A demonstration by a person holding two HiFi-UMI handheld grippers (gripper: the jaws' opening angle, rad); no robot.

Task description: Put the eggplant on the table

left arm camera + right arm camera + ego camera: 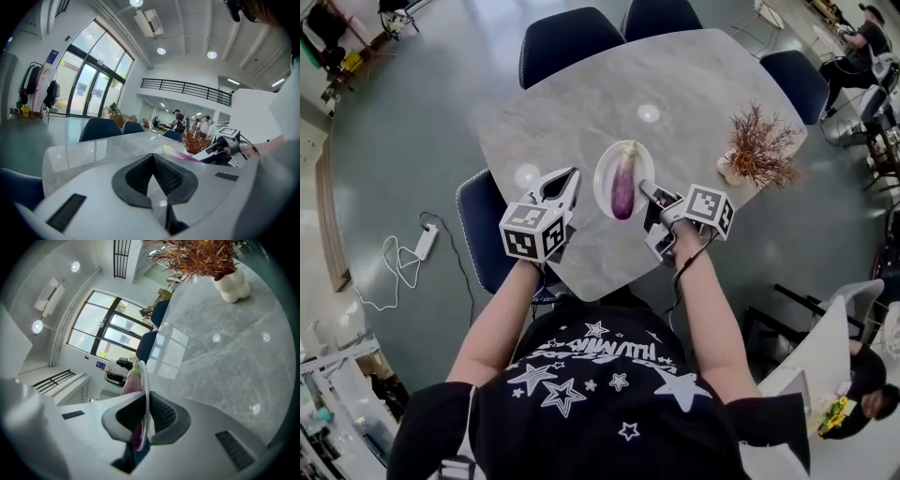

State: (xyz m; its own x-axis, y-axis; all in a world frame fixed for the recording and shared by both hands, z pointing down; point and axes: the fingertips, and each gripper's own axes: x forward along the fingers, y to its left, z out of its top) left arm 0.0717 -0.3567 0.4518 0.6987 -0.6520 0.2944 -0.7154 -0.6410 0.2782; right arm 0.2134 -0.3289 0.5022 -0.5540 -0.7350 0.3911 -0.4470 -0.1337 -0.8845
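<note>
A purple eggplant point(623, 184) lies lengthwise on a small white plate point(604, 178) over the near part of the grey marble table point(703, 84). My right gripper point(650, 194) is shut on the plate's right rim; in the right gripper view the rim point(145, 380) runs edge-on between the pads, with the eggplant point(132, 377) behind it. My left gripper point(573, 177) is just left of the plate, apart from it, shut with nothing in it. From the left gripper point(155, 174) view, the eggplant point(181, 154) and the right gripper point(220, 150) show past its jaws.
A dried reddish plant in a white vase point(757, 147) stands at the table's right edge. Dark blue chairs point(568, 41) ring the table, one point(486, 231) just under my left arm. A power strip with cable point(424, 242) lies on the floor to the left.
</note>
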